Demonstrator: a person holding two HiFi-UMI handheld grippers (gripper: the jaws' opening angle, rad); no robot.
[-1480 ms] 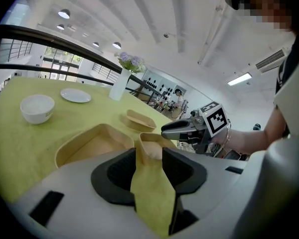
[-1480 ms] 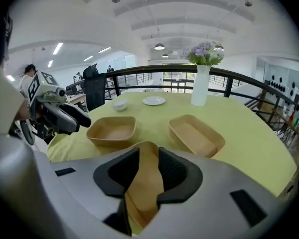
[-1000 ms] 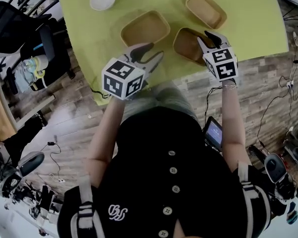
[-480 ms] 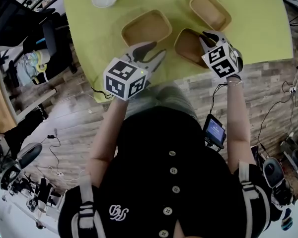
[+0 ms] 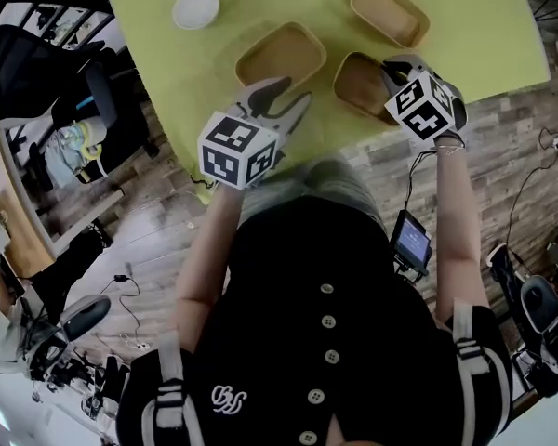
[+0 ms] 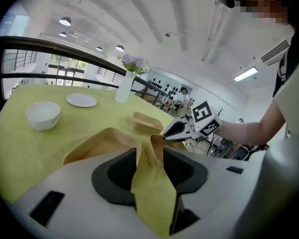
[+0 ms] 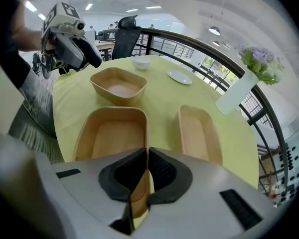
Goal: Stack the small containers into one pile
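Three tan containers lie on the yellow-green table [image 5: 484,35]: one in the middle [image 5: 277,54], one near the front edge [image 5: 361,80], one further back [image 5: 386,12]. My right gripper [image 5: 397,67] is at the front container [image 7: 112,133]; its jaws are closing and pinch that container's near wall between the pads [image 7: 159,171]. My left gripper [image 5: 279,100] hovers at the table's front edge, just short of the middle container [image 6: 97,146]. Its jaws are opening, with only tablecloth showing between them.
A white bowl [image 5: 196,7] sits at the table's far left; a white plate [image 7: 179,77] and a white vase with flowers [image 7: 236,91] stand further back. A railing runs behind the table. Wood floor, a chair and cables lie below the table's edge.
The right gripper's jaws have come together on the front container's wall. The left gripper has stayed at the front edge.
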